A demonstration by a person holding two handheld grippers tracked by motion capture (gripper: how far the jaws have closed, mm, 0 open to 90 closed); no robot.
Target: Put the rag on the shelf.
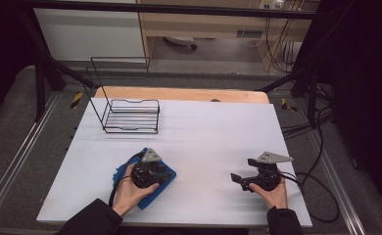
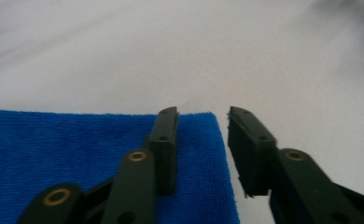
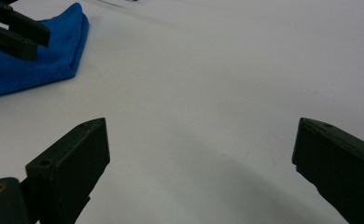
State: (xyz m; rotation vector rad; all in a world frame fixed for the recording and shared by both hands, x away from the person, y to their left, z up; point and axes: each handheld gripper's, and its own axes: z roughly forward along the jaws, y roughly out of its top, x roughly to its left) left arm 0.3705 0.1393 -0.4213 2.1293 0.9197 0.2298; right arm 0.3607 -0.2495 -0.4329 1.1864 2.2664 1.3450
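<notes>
A blue cloth (image 1: 152, 193) lies folded on the white table cover (image 1: 208, 132), near the front left. My left gripper (image 1: 167, 173) is held low over it by a hand. In the left gripper view the jaws (image 2: 202, 112) stand a little apart: one is over the cloth (image 2: 54, 149) near its right edge, the other over bare table, and neither pad presses on anything. My right gripper (image 1: 243, 170) rests at the front right, pointing left, held by the other hand. Its jaws (image 3: 199, 126) are wide apart over bare table, with the cloth (image 3: 40, 51) and the left gripper (image 3: 17, 30) farther off.
A black wire rack (image 1: 130, 116) with a tall wire back stands at the table's back left. A wooden board edge (image 1: 179, 94) runs behind the cover. Cables (image 1: 321, 186) trail off the right side.
</notes>
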